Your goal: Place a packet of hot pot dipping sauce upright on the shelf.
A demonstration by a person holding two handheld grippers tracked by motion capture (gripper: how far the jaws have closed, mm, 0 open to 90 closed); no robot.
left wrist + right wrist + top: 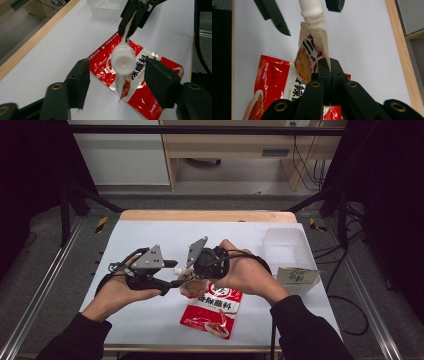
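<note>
Two hand-held tongs met over the middle of a white-topped counter (150, 232) with a pale wooden far edge. Near the far right corner of it stood a clear plastic box (285, 245), and just to the near right of that box lay a small grey-green packet (297, 275). Flat on the counter, near its front edge and below the hands, lay a red glossy sauce sachet with white lettering (212, 312).

The right tongs (192, 270), held in the person's right hand (247, 275), were pinched fully together on the flat edge of a small spouted pouch printed in red and orange (308, 62), holding it up above the red sachet; in the right gripper view the pouch rose from the closed jaws with its neck pointing away. The left tongs (117, 75), in the left hand (117, 292), pointed rightwards at that pouch. Their jaws stood apart on either side of the pouch's white ribbed screw cap (123, 58), clear of it on both sides, so they had hold of nothing. The cap sat between the jaw tips in the left gripper view.
</note>
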